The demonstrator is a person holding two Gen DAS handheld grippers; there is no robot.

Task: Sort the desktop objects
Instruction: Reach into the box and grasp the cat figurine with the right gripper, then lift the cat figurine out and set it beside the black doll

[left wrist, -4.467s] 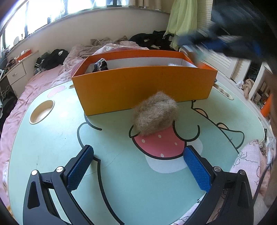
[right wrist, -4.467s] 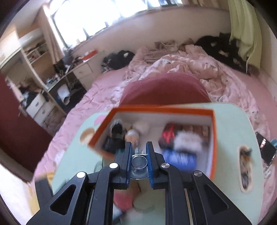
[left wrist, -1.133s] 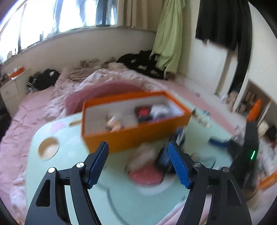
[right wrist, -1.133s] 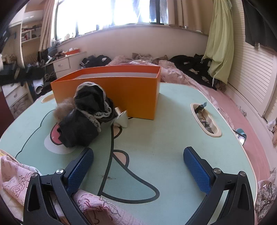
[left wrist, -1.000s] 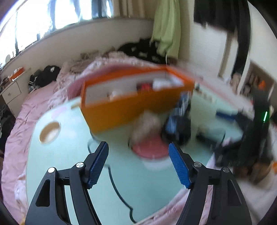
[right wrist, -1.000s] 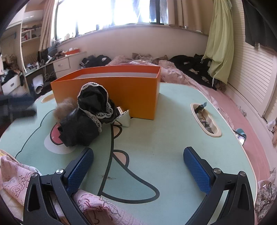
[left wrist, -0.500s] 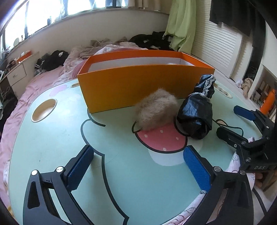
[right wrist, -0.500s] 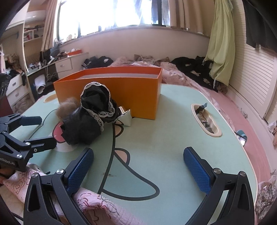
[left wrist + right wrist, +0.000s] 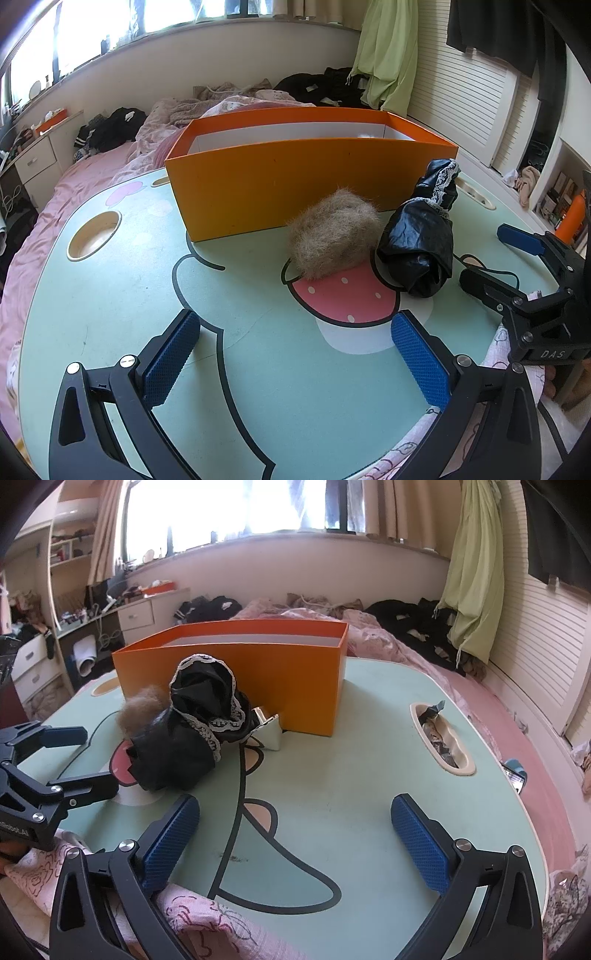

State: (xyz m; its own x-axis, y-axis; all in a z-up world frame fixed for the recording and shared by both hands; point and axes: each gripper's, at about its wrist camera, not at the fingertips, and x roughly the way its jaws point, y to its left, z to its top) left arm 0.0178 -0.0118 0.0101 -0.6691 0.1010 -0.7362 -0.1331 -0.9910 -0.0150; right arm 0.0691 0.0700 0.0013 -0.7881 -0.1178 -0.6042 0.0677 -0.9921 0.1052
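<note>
An orange box stands at the back of the mint-green cartoon table; it also shows in the right wrist view. In front of it lie a tan fur ball and a black lace-trimmed bundle. The bundle and fur ball show in the right wrist view, with a small shiny silver item beside them. My left gripper is open and empty, short of the fur ball. My right gripper is open and empty, right of the bundle.
The table has a round cup recess at left and an oval recess holding wrappers at right. A pink blanket lies over the near edge. A phone lies past the right edge. A bed with clothes surrounds the table.
The left gripper has come down from a blurred sweep and settled low over the table facing the fur ball. The black bundle and the silver item now lie on the table. The right gripper barely moved.
</note>
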